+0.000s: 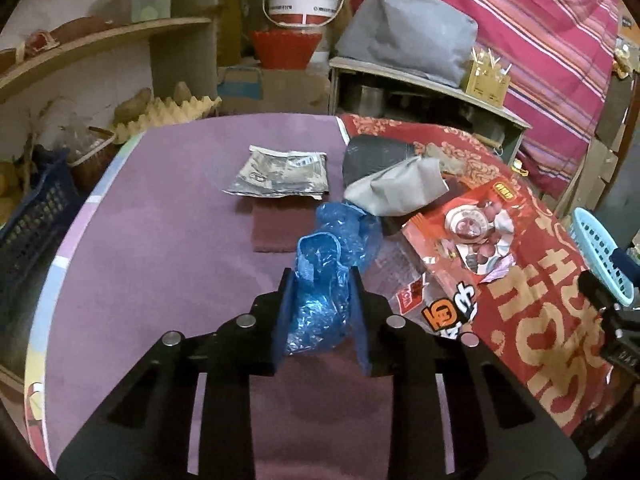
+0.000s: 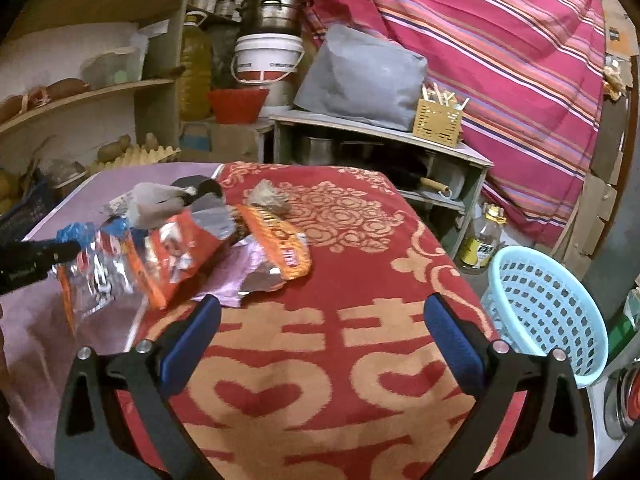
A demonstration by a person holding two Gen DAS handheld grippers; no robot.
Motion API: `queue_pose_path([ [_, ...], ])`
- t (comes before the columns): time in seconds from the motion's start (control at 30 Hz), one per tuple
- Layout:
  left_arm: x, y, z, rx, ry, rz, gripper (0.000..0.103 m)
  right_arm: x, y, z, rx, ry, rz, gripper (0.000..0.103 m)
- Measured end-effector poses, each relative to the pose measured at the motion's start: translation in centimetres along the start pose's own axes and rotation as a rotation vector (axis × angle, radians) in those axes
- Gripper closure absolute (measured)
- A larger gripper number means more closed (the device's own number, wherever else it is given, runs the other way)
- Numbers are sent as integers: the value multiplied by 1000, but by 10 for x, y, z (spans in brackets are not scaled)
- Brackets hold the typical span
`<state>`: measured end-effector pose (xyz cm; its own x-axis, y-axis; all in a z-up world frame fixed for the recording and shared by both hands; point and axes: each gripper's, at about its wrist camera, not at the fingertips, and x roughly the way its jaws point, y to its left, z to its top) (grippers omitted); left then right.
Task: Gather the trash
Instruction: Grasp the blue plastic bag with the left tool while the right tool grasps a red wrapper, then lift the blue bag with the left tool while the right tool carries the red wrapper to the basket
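My left gripper (image 1: 320, 280) is shut on a crumpled blue plastic bag (image 1: 320, 292) just above the purple tablecloth (image 1: 160, 260). Beyond it lie a grey printed wrapper (image 1: 280, 176), a grey-and-black pouch (image 1: 392, 184) and a red snack packet (image 1: 472, 232). My right gripper (image 2: 322, 312) is open and empty over the red patterned cloth (image 2: 360, 240). Ahead and left of it lie a red snack packet (image 2: 180, 248), an orange wrapper (image 2: 280, 244), a pink foil wrapper (image 2: 244, 276) and a clear wrapper (image 2: 100, 280). The left gripper shows at the left edge (image 2: 36, 260) with the blue bag (image 2: 72, 232).
A light blue perforated basket (image 2: 548, 312) stands off the table's right side; it also shows in the left wrist view (image 1: 600, 256). A dark red pad (image 1: 276, 228) lies on the purple cloth. Shelves (image 1: 100, 40), an egg tray (image 1: 168, 112), buckets and a low cabinet (image 2: 380, 140) stand behind.
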<state>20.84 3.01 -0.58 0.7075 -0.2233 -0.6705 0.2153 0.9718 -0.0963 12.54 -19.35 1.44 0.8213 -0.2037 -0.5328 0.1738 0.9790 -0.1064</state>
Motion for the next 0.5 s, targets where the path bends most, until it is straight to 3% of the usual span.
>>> queue_pose_path([
  [0.13,-8,9,-4,16,1,46,78,-5,15,-1,-13,7,29,4],
  [0.3,-7,33,-13,-31,45,51,75,-12,28,-2,-36,6,40,4],
  [0.43,-4,42,-18,-39,49,95,55,-17,35,-2,-44,3,43,4],
  [0.5,-3,46,-18,-43,59,98,55,-19,36,-2,-51,3,44,4],
])
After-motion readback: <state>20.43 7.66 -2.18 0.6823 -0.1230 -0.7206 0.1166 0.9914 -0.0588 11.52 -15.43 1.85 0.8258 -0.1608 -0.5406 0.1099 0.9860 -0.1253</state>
